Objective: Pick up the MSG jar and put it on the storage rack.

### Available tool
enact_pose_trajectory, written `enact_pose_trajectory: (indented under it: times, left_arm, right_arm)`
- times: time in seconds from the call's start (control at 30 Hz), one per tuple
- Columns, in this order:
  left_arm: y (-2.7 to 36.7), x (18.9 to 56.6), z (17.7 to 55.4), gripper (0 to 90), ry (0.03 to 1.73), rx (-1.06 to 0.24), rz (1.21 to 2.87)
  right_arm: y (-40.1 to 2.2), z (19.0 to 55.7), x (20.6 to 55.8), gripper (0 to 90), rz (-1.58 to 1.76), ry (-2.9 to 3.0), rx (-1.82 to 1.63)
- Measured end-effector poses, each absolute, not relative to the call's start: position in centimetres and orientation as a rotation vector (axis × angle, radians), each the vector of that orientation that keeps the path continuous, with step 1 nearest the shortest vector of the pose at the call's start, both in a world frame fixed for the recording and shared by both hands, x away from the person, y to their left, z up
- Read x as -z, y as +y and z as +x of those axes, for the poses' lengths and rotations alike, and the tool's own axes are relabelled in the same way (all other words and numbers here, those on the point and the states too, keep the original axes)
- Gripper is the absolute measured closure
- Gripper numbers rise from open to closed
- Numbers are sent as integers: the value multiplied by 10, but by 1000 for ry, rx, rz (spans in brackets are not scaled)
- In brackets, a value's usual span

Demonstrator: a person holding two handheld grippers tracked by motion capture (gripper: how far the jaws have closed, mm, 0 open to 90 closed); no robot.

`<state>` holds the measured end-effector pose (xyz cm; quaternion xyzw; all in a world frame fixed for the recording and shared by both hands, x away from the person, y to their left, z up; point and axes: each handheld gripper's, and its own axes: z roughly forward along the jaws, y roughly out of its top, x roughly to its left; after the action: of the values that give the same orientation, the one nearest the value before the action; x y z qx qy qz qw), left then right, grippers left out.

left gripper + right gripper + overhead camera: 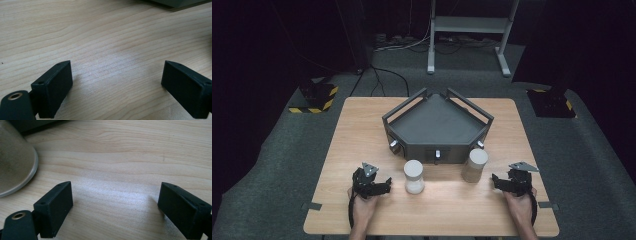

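No readable text, label, brand or number anywhere. Sole sign-like marking: yellow-black hazard stripes on dark floor base (pixel 315 98) at 10 o'clock from counter (pixel 362 130); same striping, partly hidden, on second floor base (pixel 552 102) at 2 o'clock.

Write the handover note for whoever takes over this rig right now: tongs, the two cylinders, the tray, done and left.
Left tongs: open, nothing between the jaws, resting low at the table's near left.
Right tongs: open, nothing held, at the near right.
White cylinder: upright on the wooden table, just right of the left tongs, untouched.
Tan cylinder: upright, left of the right tongs, close to the tray's front.
Dark tray: mid-table, nothing in it.
Done: nothing moved that can be seen.
Left: likely grasp each cylinder with the nearer tongs.
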<state>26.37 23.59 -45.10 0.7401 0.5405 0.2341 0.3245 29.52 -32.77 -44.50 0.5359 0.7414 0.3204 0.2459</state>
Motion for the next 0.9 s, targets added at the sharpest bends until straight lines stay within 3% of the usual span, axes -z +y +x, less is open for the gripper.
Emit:
enact_pose_trajectory:
  times: [0.9]
  left_arm:
    - [237,450,265,65,1393,-600,1959]
  right_arm:
    - [-328,295,445,118,1463,2023,-873]
